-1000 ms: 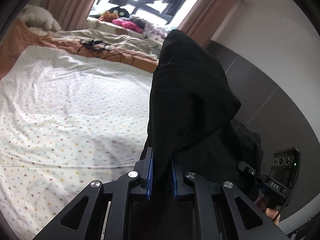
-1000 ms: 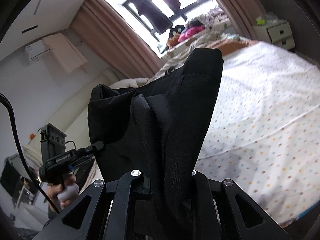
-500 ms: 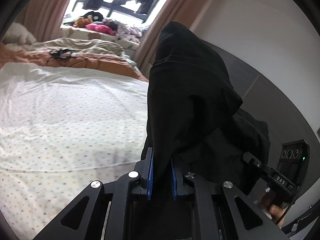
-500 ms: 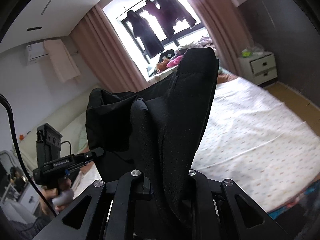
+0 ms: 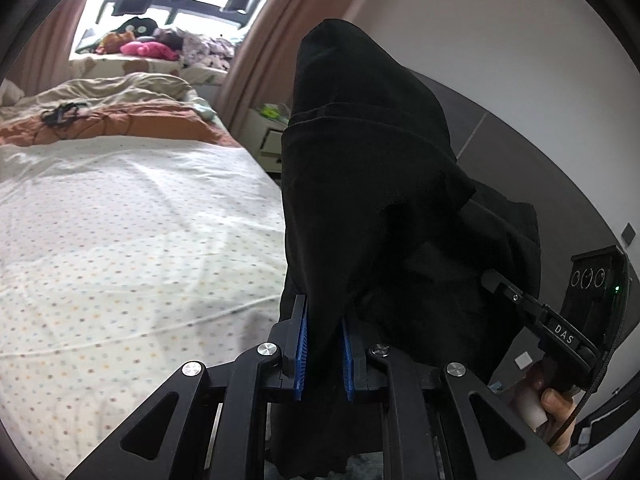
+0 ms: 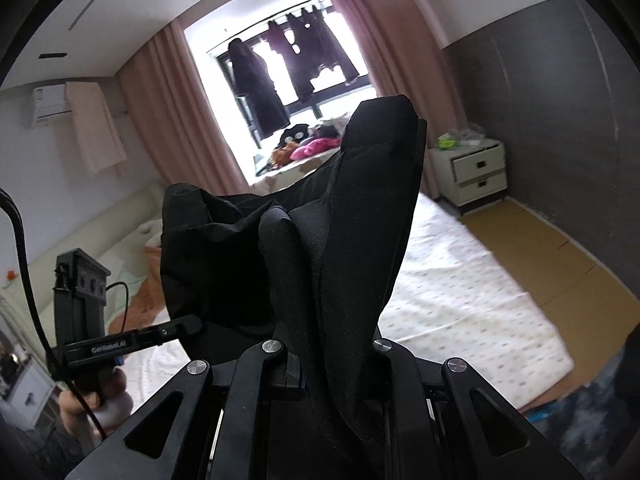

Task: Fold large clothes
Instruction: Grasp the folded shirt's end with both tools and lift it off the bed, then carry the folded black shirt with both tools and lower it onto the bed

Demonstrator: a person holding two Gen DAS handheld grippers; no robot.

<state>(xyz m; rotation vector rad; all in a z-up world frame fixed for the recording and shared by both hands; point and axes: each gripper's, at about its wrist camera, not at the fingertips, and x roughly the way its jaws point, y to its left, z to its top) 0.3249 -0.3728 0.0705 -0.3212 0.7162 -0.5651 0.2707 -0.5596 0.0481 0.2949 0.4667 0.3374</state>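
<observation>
1. In the left wrist view, a bed with a white sheet dotted in small coloured specks (image 5: 120, 240) fills the left half of the frame. A rumpled orange and beige quilt (image 5: 120, 116) lies across its far end at upper left.
2. At bottom centre of that view, the left gripper (image 5: 323, 344) is clamped on one black, matte fabric garment (image 5: 360, 160). Its two blue ribbed pads (image 5: 301, 344) press a fold of the cloth from either side.
3. The garment rises from the jaws as a peaked, hood-like mass up the middle of the frame, clear of the bed, with one stitched seam running across it. It sags away to the right.
4. At lower right, a person's hand (image 5: 554, 400) holds the black handle of the second gripper.
5. In the right wrist view, the other hand (image 6: 96, 400) and handle sit at lower left. The same garment (image 6: 340, 240) stretches from there to the centre in soft folds.
6. The right gripper (image 6: 320, 372), at bottom centre, is closed on the cloth, which hides its pads.
7. One white two-drawer nightstand (image 6: 476, 172) stands at right, against a dark grey wall.
8. Two pink curtains (image 6: 172, 120) flank one window at top centre.
</observation>
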